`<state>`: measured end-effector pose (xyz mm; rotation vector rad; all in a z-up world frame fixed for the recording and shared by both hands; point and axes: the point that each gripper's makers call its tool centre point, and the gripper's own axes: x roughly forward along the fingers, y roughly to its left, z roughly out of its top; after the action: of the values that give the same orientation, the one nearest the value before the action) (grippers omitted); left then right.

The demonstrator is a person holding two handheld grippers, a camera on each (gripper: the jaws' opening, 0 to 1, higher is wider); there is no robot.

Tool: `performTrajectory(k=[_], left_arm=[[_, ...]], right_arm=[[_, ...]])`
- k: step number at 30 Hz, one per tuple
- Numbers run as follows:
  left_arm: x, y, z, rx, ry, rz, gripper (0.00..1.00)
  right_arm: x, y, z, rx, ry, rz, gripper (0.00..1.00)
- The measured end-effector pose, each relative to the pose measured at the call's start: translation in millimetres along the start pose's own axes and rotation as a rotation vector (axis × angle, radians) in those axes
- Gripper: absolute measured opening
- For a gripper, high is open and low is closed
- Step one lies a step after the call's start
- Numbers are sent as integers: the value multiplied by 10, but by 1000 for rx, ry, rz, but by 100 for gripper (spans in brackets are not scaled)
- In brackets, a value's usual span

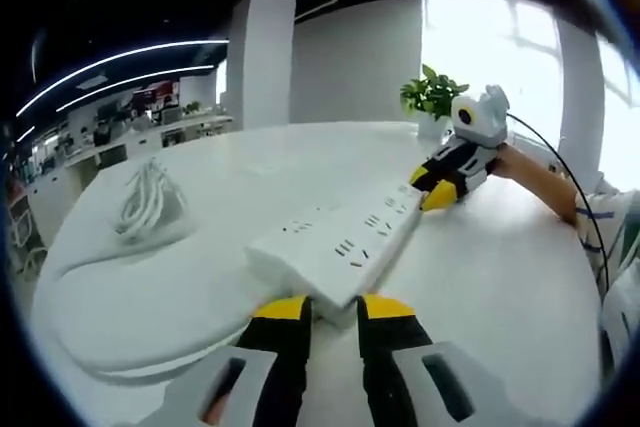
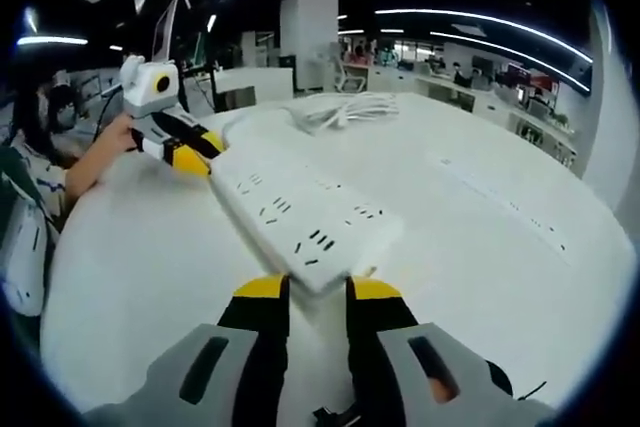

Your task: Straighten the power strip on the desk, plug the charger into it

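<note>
A long white power strip (image 1: 340,237) lies across the white desk (image 1: 500,287), and a gripper grips each end. In the left gripper view my left gripper (image 1: 335,309) is shut on the near end, yellow tips on either side. At the far end sits my right gripper (image 1: 432,187), held by a hand (image 1: 530,172). The right gripper view mirrors this. My right gripper (image 2: 317,292) clamps the near end of the power strip (image 2: 300,212), and my left gripper (image 2: 200,152) holds the far end. A coiled white cable (image 1: 148,197) lies on the desk beyond the strip.
A small potted plant (image 1: 432,97) stands at the desk's far edge near a white pillar. The coiled cable (image 2: 340,107) rests toward the far side of the desk (image 2: 480,207). A person's arm (image 2: 100,152) and striped sleeve come in from the left. Office desks fill the background.
</note>
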<state>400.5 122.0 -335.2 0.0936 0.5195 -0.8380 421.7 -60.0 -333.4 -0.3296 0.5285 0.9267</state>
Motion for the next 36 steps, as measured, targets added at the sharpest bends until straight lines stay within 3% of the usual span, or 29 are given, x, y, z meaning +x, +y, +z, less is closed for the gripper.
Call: performTrajectory(k=[36], left_arm=[[-68, -65, -45, -16, 37, -34, 18]], right_arm=[[-35, 86, -54, -20, 44, 63, 18]])
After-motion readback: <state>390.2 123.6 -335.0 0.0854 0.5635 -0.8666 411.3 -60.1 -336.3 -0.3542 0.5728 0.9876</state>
